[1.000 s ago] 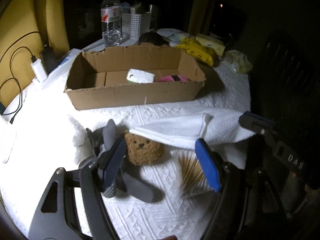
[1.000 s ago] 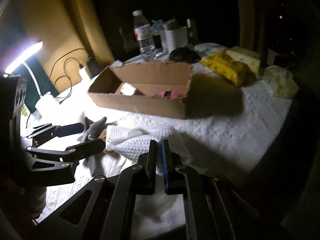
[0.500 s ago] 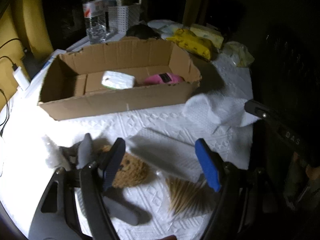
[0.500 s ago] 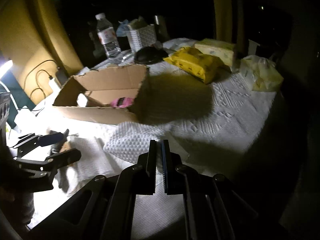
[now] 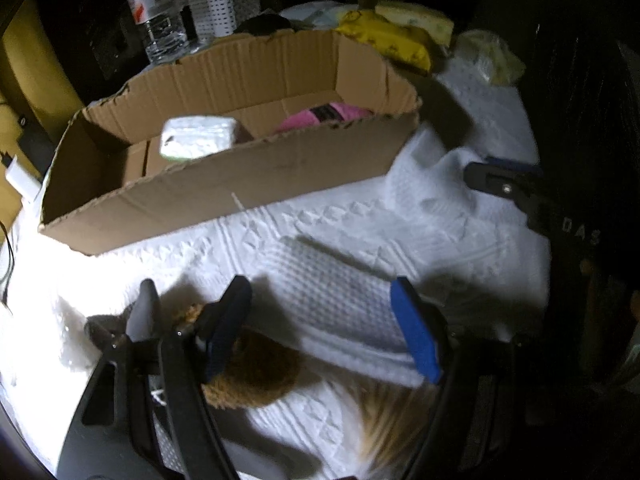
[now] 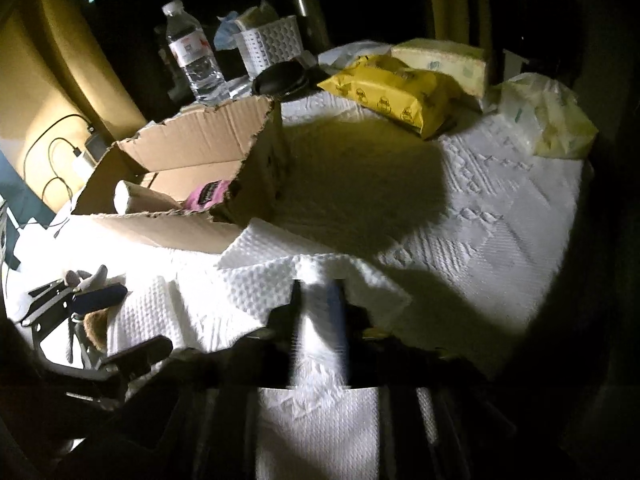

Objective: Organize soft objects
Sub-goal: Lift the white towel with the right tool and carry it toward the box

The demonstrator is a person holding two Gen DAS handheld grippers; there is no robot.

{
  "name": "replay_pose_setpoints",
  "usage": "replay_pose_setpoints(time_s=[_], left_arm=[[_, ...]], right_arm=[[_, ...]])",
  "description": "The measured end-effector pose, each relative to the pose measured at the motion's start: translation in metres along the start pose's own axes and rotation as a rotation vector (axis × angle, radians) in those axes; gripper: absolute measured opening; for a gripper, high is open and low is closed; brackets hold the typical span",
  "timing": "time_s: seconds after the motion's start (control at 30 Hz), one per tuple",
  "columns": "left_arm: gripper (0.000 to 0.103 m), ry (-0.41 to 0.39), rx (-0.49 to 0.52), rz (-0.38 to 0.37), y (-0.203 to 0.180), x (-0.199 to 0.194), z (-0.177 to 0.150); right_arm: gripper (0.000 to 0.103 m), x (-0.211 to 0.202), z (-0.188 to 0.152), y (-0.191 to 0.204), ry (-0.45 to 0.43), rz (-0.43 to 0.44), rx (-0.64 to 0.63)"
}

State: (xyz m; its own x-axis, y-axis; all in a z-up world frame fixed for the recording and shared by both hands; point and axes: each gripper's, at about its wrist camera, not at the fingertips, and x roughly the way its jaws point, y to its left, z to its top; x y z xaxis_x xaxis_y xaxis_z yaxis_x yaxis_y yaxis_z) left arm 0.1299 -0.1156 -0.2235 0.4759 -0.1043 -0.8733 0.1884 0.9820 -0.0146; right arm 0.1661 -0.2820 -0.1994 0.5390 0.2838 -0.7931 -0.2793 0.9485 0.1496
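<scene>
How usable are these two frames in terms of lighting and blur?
Left wrist: hard light burns out the tablecloth at left, the background is black, and the fringe at the bottom smears. Right wrist: the cardboard box throws a wide shadow, and the right gripper is dark and motion-blurred.

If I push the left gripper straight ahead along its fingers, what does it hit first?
Probably the white towel lying between the open left gripper fingers; beyond it, the cardboard box near wall. Height above the towel is unclear, so it may pass over.
</scene>
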Motion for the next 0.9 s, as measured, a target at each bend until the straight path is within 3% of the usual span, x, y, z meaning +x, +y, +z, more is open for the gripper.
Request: replay_pose_setpoints(time_s=[0.03, 0.07, 0.23, 0.37, 0.5, 0.6, 0.63, 0.73, 0.9], left_arm=[[0.074, 0.002, 0.010, 0.008, -0.002, 0.002, 0.000], [0.074, 0.003, 0.019, 0.015, -0.003, 0.004, 0.000], [0.074, -0.006, 0.048, 0.016, -0.005, 0.011, 0.000], [0.072, -0.018, 0.063, 0.011, -0.006, 0.011, -0.001], [0.055, -0.033, 0.083, 0.002, -0.008, 0.007, -0.002], [0.035, -0.043, 0.094, -0.014, -0.011, 0.003, -0.003], [0.030, -0.048, 0.097, -0.023, -0.012, 0.002, -0.003], [0.022, -0.068, 0.097, -0.043, -0.014, -0.004, -0.005], [0.016, -0.123, 0.072, -0.086, -0.011, -0.025, -0.004]], right_arm=[[0.049, 0.003, 0.001, -0.001, 0.006, 0.006, 0.008], [0.052, 0.005, 0.001, -0.001, 0.006, 0.016, 0.017], [0.057, 0.022, 0.001, 0.001, 0.028, 0.016, 0.018], [0.063, 0.026, -0.004, 0.016, 0.005, -0.047, -0.051], [0.062, 0.029, -0.009, 0.025, -0.007, -0.097, -0.104], [0.046, 0.027, -0.011, 0.023, -0.016, -0.090, -0.101], [0.036, 0.026, -0.011, 0.023, -0.014, -0.086, -0.102], [0.018, 0.022, -0.011, 0.024, 0.001, -0.075, -0.101], [0.012, 0.007, -0.012, 0.023, -0.011, -0.037, -0.080]])
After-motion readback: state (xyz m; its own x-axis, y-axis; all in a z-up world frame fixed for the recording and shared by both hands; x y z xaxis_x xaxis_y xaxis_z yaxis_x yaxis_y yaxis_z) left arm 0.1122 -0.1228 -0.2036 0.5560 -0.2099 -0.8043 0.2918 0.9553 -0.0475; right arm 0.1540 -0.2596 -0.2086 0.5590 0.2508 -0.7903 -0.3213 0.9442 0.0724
